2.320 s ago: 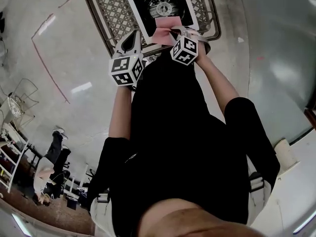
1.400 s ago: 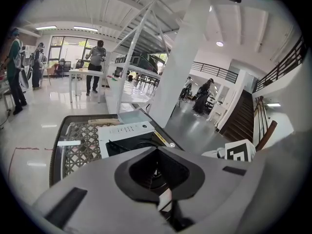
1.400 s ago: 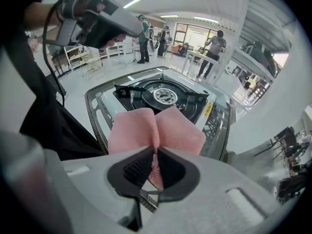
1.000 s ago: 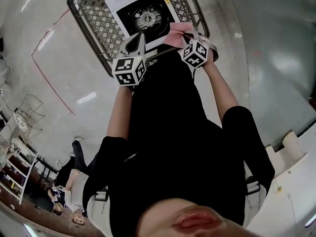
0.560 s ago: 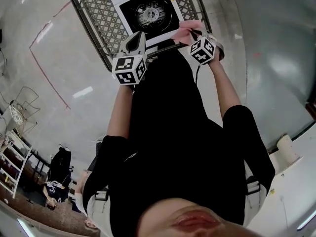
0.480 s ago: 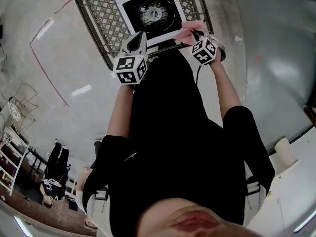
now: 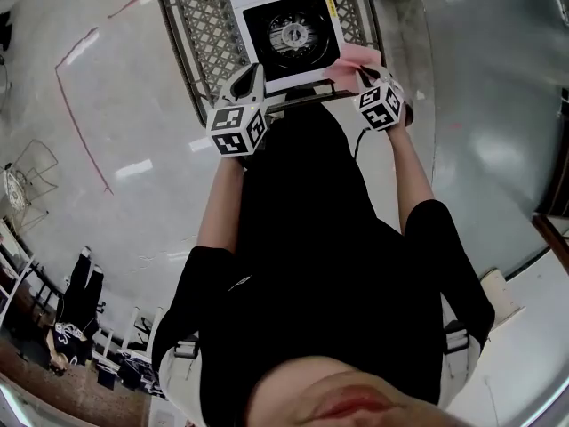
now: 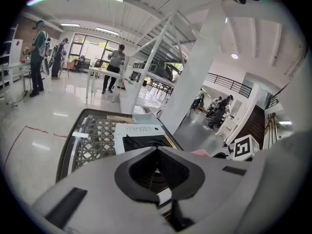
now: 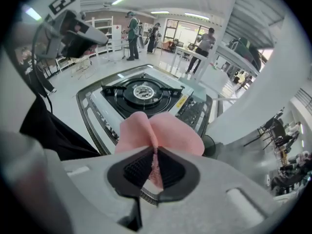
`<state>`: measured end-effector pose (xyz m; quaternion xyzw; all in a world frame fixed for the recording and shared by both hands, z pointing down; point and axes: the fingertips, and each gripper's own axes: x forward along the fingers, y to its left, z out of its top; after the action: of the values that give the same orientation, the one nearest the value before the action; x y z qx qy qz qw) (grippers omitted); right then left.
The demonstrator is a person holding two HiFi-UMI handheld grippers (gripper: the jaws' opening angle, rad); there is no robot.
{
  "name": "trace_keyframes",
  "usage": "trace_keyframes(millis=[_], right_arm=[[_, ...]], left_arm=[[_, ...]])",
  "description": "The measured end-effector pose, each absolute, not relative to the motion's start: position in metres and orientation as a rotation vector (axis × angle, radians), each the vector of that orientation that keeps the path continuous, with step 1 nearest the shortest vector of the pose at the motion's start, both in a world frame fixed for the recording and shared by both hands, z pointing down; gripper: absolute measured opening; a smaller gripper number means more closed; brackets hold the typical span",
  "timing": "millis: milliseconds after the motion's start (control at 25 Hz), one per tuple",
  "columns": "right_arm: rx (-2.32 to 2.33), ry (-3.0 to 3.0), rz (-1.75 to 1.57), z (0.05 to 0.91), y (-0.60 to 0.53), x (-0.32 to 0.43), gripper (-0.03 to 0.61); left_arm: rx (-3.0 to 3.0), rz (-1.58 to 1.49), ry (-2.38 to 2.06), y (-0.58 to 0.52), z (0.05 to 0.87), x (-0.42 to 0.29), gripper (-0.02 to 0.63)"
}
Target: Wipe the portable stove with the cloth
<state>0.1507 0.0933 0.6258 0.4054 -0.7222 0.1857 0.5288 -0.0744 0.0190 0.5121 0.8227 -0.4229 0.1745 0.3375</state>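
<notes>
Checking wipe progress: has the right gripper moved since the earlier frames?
Yes. The right gripper with the cloth went from the middle of the stove's near edge rightward to its right corner.

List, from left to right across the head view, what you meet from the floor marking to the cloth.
Red floor line → left claw → burner → cloth

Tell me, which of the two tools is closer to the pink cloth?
Right. The right tool is clamped on the pink cloth at the stove's near right corner. The left tool sits by the stove's near left corner, apart from the cloth.
</notes>
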Motion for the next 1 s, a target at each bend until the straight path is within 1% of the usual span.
trace_keyframes(millis=[200,400,520,800,1000], right_arm=[[1.154,-1.848,0.472,0.559,0.074,0.127,0.024],[1.389,-2.097,0.532,0.493,0.048,0.079,0.023],[1.474,-2.201,0.514,0.461,0.048,0.051,0.023],[1.621,-2.333,0.478,0.418,0.060,0.007,0.021],[1.632,-2.320,0.416,0.400,0.072,0.003,0.021]], left_arm=[[2.164,0.379,-1.228,0.017,0.482,-0.101,0.000],[2.220,0.303,-1.326,0.024,0.448,-0.122,-0.002],[2.246,0.261,-1.343,0.037,0.437,-0.127,-0.001],[2.276,0.168,-1.316,0.056,0.428,-0.129,-0.001],[2.305,0.150,-1.312,0.070,0.414,-0.122,-0.001]])
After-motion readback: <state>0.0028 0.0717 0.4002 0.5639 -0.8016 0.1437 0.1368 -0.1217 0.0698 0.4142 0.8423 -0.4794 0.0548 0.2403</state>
